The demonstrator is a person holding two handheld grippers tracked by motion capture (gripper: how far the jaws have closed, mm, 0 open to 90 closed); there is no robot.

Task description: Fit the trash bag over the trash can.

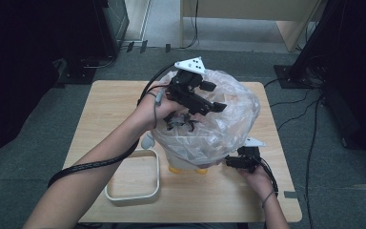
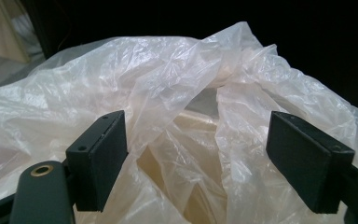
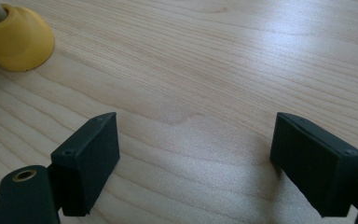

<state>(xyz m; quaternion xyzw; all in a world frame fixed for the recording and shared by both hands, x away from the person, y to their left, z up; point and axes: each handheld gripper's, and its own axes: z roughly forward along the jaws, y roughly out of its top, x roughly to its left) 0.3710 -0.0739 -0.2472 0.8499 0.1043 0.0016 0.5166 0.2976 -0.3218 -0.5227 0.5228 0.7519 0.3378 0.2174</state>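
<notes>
We see the left tool (image 2: 196, 163) gaping over the plastic bag (image 2: 177, 88), nothing pinched; the right tool (image 3: 196, 163) gapes above bare worktop (image 3: 214, 56).

The high view is dim at its edges, where the room falls to near black, while light from above brightens the wooden surface (image 1: 119, 114). The clear plastic bag (image 1: 219, 119) catches soft glare. In the left gripper view the bag (image 2: 168, 79) glows pale against a black background. In the right gripper view, faint shadows lie beneath the tongs (image 3: 193, 163), whose nearest parts look slightly blurred.
</notes>
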